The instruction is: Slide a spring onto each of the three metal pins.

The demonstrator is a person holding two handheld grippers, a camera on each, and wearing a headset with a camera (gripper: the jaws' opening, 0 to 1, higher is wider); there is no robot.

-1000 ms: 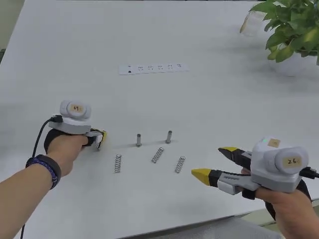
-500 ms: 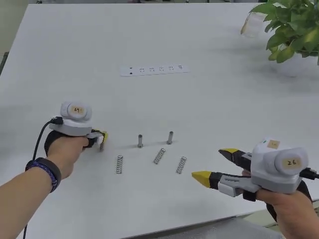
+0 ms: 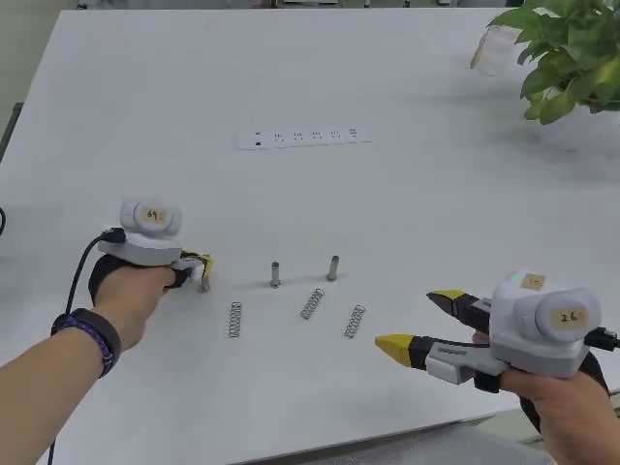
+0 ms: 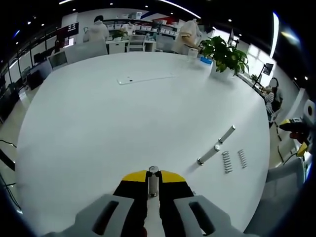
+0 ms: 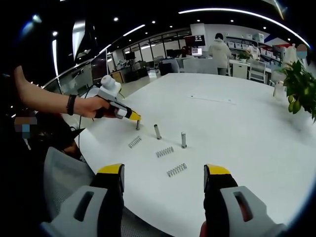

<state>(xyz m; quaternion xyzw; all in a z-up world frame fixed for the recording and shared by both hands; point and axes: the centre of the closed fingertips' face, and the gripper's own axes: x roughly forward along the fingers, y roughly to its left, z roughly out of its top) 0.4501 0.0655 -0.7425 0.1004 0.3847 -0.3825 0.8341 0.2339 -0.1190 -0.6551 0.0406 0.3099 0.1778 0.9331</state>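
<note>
My left gripper (image 3: 201,272) rests low on the white table (image 3: 145,116), shut on a short metal pin (image 4: 153,179) held upright between its yellow tips. To its right stand two more pins (image 3: 275,274) (image 3: 334,267), also seen from the left gripper view (image 4: 207,154) (image 4: 227,134). In front of them lie three springs (image 3: 234,320) (image 3: 311,303) (image 3: 355,321). My right gripper (image 3: 422,321) hovers open at the near right, its jaws wide apart and nothing between them. From the right gripper view (image 5: 164,173) the nearest spring (image 5: 177,170) lies just ahead, and the left gripper (image 5: 129,116) shows beyond.
A white power strip (image 3: 304,138) lies farther back in the middle. A potted plant (image 3: 572,58) and a clear cup (image 3: 494,46) stand at the far right corner. The table's front edge (image 3: 368,441) runs close below the right gripper.
</note>
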